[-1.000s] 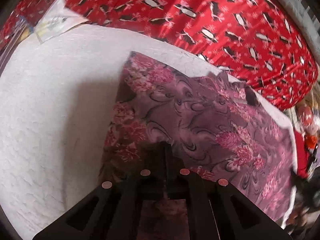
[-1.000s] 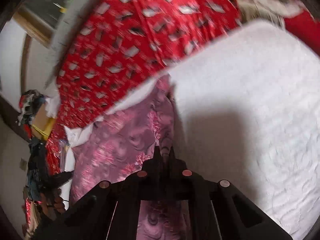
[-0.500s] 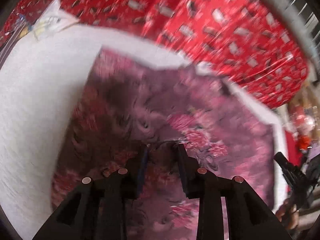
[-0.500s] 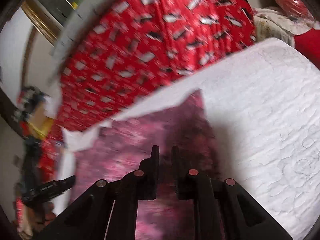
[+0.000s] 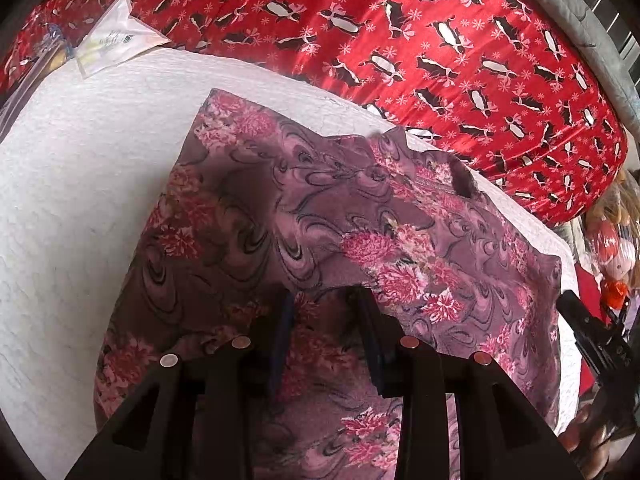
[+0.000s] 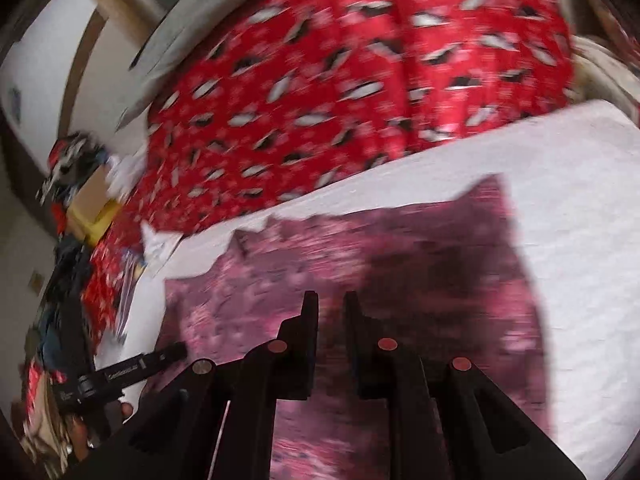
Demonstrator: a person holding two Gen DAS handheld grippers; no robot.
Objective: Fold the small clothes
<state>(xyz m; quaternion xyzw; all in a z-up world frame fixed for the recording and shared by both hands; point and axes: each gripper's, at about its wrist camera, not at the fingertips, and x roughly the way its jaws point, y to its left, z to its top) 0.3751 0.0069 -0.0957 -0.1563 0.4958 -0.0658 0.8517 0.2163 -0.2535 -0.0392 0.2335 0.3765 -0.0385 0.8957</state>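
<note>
- Left wrist view: my left tool (image 5: pixel 325 300) stands with its jaws apart over the purple floral garment (image 5: pixel 360 216), a raised fold of the cloth just at the fingertips, nothing pinched. The garment lies spread on the white quilt (image 5: pixel 72 200), a red penguin-print cover (image 5: pixel 440 48) behind
- Right wrist view, blurred: my right tool (image 6: pixel 329 304) has its jaws slightly apart above the same garment (image 6: pixel 400 264), gripping nothing

The left gripper (image 5: pixel 326 298) pointed steeply downward, its jaws parted with nothing pinched between the pads. The right gripper (image 6: pixel 330 300) also angled down, jaws standing slightly apart and gripping nothing; its view was blurred.
</note>
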